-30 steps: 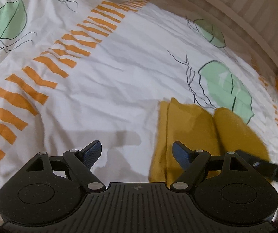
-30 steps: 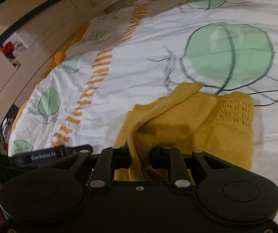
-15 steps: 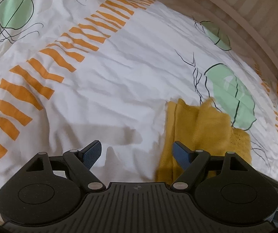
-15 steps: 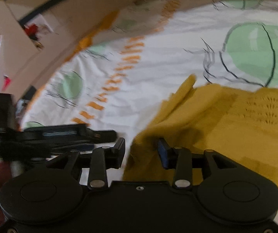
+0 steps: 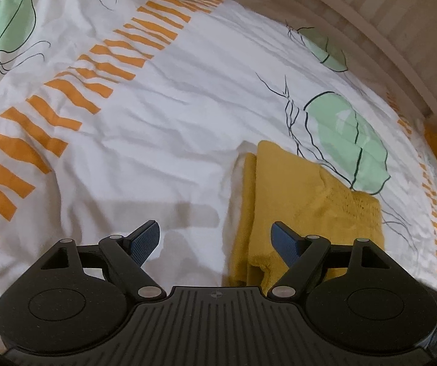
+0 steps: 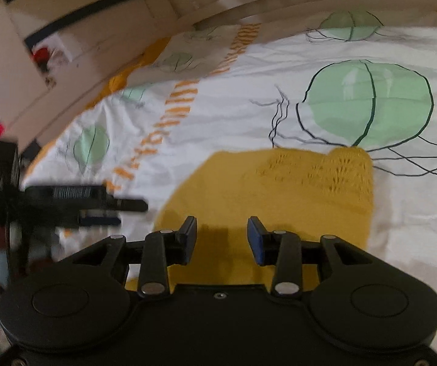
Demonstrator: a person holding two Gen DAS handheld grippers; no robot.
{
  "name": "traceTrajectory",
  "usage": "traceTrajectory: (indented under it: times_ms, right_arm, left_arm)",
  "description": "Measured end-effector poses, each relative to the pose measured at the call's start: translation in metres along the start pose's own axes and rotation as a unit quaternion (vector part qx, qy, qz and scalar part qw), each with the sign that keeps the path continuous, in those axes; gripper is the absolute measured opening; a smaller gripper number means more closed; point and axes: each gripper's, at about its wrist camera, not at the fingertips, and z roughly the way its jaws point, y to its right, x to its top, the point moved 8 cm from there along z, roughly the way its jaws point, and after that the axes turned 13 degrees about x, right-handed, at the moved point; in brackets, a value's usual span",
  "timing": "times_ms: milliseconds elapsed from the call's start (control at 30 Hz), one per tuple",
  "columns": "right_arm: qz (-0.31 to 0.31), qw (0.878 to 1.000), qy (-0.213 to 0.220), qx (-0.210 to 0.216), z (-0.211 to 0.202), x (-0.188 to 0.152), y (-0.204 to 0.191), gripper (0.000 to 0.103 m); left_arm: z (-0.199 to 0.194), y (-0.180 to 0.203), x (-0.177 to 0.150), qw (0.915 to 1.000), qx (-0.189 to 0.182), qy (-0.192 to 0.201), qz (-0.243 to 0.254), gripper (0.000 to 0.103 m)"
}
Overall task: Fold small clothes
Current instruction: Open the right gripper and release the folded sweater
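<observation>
The yellow knit garment (image 5: 297, 201) lies folded on the bed, on a white bedspread (image 5: 163, 128) printed with green leaves, thin black lines and a band of orange dashes. In the left wrist view it sits to the right of centre, a narrow doubled edge running along its left side and an openwork knit panel at its far right corner, next to a large green leaf (image 5: 346, 140). In the right wrist view the same garment (image 6: 279, 189) spreads flat just ahead of the fingers, the openwork panel at its far edge touching the leaf print.

The left hand-held gripper (image 5: 217, 238) has its jaws spread wide and holds nothing; its left blue pad (image 5: 145, 239) is over bare bedspread, and its right pad (image 5: 285, 239) is over the near edge of the garment. The right hand-held gripper (image 6: 222, 238) also has its jaws apart, less widely, with nothing between them; both fingertips hang over the yellow cloth, and whether they touch it cannot be told.

In the right wrist view, the left hand-held gripper (image 6: 118, 206) shows blurred at the left, beside the garment. A pale wooden bed frame (image 5: 371, 30) runs along the far side of the bed.
</observation>
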Motion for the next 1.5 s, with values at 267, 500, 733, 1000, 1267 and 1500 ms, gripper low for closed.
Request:
traceTrajectory:
  times_ms: [267, 500, 733, 1000, 1267, 1500]
  right_arm:
    - [-0.163, 0.984, -0.067, 0.011, 0.003, -0.05, -0.061, 0.049]
    - [-0.258, 0.961, -0.101, 0.017, 0.027, -0.066, -0.09, 0.048]
    - [-0.294, 0.947, -0.126, 0.006, 0.046, -0.074, -0.083, 0.028]
    - [-0.291, 0.946, -0.134, 0.044, 0.021, -0.069, -0.09, 0.009]
    - [-0.284, 0.942, -0.168, 0.061, 0.039, -0.103, -0.088, 0.012]
    - [-0.178, 0.981, -0.063, 0.049, -0.006, -0.058, -0.053, 0.07]
  left_arm:
    - [0.004, 0.003, -0.005, 0.9998, -0.014, -0.017, -0.001, 0.079]
    - [0.005, 0.005, -0.009, 0.9997, -0.012, -0.021, 0.008, 0.079]
    - [0.004, 0.008, -0.01, 0.9996, -0.013, -0.021, 0.015, 0.079]
    - [0.0, 0.013, -0.013, 0.9994, -0.019, -0.015, 0.026, 0.079]
    - [0.003, 0.018, -0.024, 0.9987, -0.029, -0.029, 0.031, 0.079]
    - [0.006, 0.017, -0.034, 0.9979, -0.039, -0.045, 0.024, 0.079]
